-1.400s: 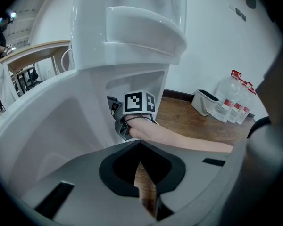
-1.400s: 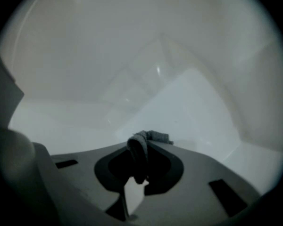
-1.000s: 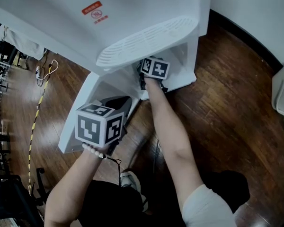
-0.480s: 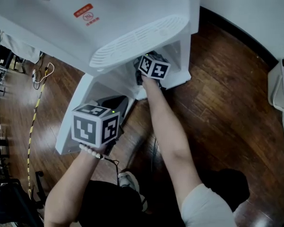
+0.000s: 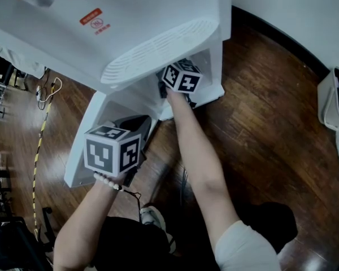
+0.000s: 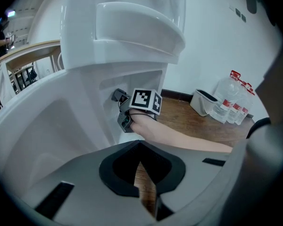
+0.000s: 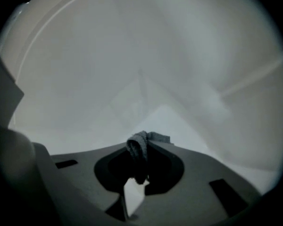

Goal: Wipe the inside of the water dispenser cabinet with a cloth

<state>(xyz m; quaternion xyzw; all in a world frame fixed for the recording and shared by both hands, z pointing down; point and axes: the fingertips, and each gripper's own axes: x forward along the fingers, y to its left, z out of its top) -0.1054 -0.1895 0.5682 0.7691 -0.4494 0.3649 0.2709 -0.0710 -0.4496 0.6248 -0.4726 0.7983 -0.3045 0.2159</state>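
My right tongs (image 7: 144, 146) pinch a crumpled grey woven cloth (image 7: 136, 152) inside the smooth white cabinet (image 7: 132, 65); left tongs (image 6: 140, 147) closed, empty.

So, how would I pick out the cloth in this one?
Start at the big white water dispenser; its low cabinet stands open and the right gripper reaches inside. The cloth is the small grey fold pinched in its tongs, the only dark, soft thing against the white walls.
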